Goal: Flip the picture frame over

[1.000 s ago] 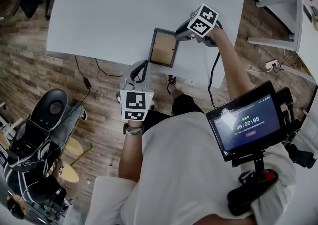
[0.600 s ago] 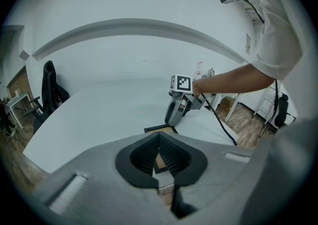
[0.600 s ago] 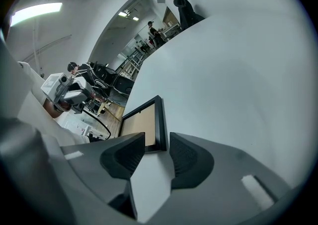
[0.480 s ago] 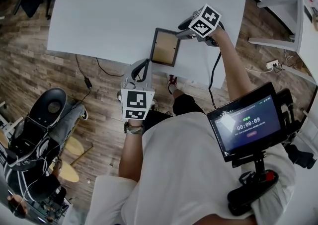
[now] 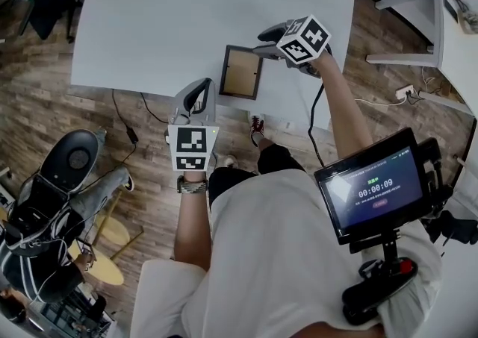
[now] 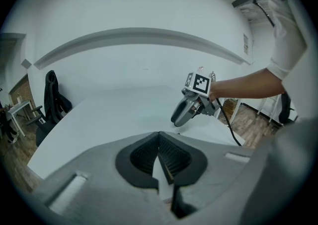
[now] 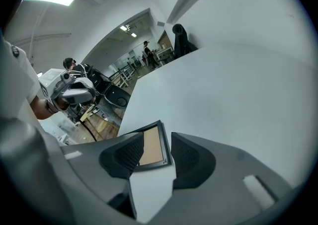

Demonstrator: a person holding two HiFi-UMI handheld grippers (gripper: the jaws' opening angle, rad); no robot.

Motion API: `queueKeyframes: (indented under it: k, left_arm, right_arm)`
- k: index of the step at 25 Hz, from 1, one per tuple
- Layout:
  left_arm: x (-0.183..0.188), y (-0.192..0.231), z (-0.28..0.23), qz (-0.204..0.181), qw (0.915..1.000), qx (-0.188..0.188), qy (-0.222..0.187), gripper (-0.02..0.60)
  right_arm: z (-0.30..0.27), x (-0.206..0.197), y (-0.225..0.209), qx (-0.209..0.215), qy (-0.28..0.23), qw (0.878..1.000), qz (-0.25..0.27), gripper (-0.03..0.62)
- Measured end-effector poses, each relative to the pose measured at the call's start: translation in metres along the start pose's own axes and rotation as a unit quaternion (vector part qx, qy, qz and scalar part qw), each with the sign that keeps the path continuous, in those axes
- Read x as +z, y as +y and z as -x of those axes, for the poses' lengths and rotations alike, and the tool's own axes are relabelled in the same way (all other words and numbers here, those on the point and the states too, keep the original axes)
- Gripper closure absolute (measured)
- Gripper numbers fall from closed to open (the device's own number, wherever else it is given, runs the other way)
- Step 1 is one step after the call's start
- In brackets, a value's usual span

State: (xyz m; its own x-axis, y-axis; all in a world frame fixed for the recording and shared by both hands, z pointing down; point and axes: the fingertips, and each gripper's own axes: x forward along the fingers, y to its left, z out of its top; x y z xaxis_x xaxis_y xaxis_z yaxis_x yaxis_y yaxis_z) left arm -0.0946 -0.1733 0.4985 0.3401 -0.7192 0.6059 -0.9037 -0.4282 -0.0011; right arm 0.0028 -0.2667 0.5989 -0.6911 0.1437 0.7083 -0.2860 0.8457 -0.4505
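On my feed the picture frame [image 5: 241, 72] lies flat on the white table [image 5: 187, 16], close to its front edge, with its brown panel facing up. My right gripper [image 5: 261, 40] hangs just off the frame's right side, raised above it. Its jaws are spread; its own camera shows the frame's near corner in the gap, with neither pad pressing on it. My left gripper [image 5: 200, 86] sits over the table's front edge, left of the frame and apart from it, jaws pressed together on nothing.

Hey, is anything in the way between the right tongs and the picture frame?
Nothing visible. The picture frame lies flat on the white table, and the right tongs hang open just beside its edge, with only tabletop between them.
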Motion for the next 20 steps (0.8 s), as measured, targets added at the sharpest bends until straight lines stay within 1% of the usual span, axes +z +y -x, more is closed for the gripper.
queueKeyframes:
  k: [3, 6, 9, 12, 15, 17, 20]
  left_arm:
    - [0.015, -0.001, 0.004, -0.006, 0.9998, -0.002, -0.017, 0.578]
    - [0.027, -0.004, 0.006, -0.014, 0.9994, -0.002, -0.031, 0.578]
    - [0.034, -0.004, 0.003, -0.019, 0.9990, -0.005, -0.040, 0.578]
    - [0.043, -0.005, 0.001, -0.022, 0.9984, -0.009, -0.052, 0.578]
    - [0.055, -0.015, 0.012, -0.029, 0.9973, -0.015, -0.065, 0.578]
    - [0.064, -0.022, 0.022, -0.035, 0.9965, -0.017, -0.074, 0.578]
    - [0.076, -0.029, 0.031, -0.044, 0.9951, -0.020, -0.086, 0.578]
  right_arm:
    - [0.020, 0.010, 0.007, -0.053, -0.039, 0.998, 0.009, 0.444]
    - [0.037, 0.010, 0.014, -0.090, -0.061, 0.994, 0.017, 0.478]
    - [0.050, 0.014, 0.018, -0.126, -0.097, 0.987, 0.008, 0.498]
    - [0.064, 0.021, 0.026, -0.162, -0.136, 0.977, -0.003, 0.533]
    - [0.089, 0.028, 0.043, -0.204, -0.173, 0.963, -0.008, 0.572]
    - [0.109, 0.033, 0.055, -0.226, -0.197, 0.954, -0.009, 0.587]
    - [0.134, 0.039, 0.070, -0.249, -0.225, 0.942, -0.007, 0.589]
